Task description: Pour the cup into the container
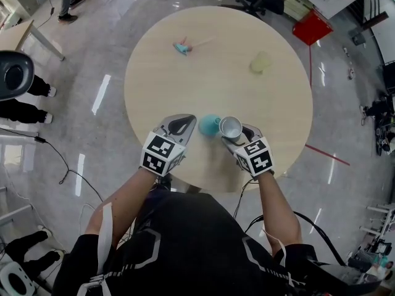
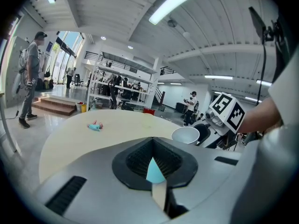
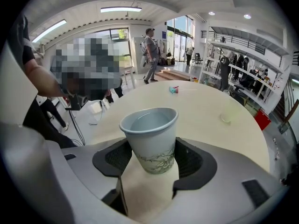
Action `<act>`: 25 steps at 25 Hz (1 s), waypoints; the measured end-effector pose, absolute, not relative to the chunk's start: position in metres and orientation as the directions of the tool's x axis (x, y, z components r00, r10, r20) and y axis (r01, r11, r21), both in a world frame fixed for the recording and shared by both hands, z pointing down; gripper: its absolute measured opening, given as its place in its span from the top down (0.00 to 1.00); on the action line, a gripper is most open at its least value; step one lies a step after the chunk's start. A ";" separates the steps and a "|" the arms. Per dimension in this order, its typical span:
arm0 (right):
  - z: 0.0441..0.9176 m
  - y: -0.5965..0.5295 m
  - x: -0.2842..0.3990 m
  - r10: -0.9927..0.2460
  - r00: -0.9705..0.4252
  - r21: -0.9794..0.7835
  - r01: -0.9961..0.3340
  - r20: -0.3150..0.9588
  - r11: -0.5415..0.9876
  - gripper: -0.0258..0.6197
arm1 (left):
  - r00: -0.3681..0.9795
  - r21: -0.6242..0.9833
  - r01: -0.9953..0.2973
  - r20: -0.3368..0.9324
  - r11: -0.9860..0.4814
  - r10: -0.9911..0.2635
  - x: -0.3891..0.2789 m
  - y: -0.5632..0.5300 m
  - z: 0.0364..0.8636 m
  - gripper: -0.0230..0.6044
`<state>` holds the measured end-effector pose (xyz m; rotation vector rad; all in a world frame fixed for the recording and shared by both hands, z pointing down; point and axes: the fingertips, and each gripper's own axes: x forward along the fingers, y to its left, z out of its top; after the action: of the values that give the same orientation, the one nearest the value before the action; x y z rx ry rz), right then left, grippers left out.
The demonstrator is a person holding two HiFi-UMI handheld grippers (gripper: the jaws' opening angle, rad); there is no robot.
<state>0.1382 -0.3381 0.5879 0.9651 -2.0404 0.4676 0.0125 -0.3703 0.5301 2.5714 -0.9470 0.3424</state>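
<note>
In the head view both grippers meet near the front edge of the round table (image 1: 216, 73). My right gripper (image 1: 239, 132) (image 3: 150, 158) is shut on a white paper cup (image 1: 231, 127) (image 3: 150, 136) with a leaf print, its pads pressing on the cup's lower sides. The cup leans slightly and has clear liquid in it. Just left of it is a teal container (image 1: 209, 124). My left gripper (image 1: 189, 124) (image 2: 154, 166) reaches it from the left, jaws nearly together with a teal sliver (image 2: 154, 171) of it between them. The left gripper view also catches the paper cup (image 2: 185, 135).
A small teal and pink object (image 1: 182, 47) (image 2: 95, 125) (image 3: 173, 89) lies at the far side of the table. A pale yellow-green cup (image 1: 260, 62) (image 3: 226, 118) sits at the far right. Cables, a red box (image 1: 311, 27) and standing people surround the table.
</note>
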 end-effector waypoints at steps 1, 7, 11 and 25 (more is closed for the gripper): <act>0.588 -0.338 0.139 -0.463 -0.375 0.012 -0.766 0.803 0.642 0.51 | 0.744 0.263 -0.661 0.351 -0.702 -0.569 0.013 -0.371 0.530 0.97; 0.588 -0.337 0.138 -0.438 -0.367 0.017 -0.751 0.821 0.661 0.51 | 0.745 0.266 -0.660 0.352 -0.703 -0.567 0.013 -0.371 0.532 0.97; 0.588 -0.336 0.138 -0.427 -0.359 0.020 -0.745 0.830 0.667 0.51 | 0.745 0.272 -0.662 0.349 -0.699 -0.569 0.012 -0.370 0.534 0.97; 0.588 -0.337 0.138 -0.362 -0.336 0.015 -0.715 0.870 0.699 0.51 | 0.745 0.287 -0.663 0.344 -0.691 -0.572 0.011 -0.372 0.536 0.97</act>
<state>0.1380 -0.3366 0.5879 0.8304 -1.9517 0.4646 0.0108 -0.3721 0.5356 2.5509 -0.9460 0.3205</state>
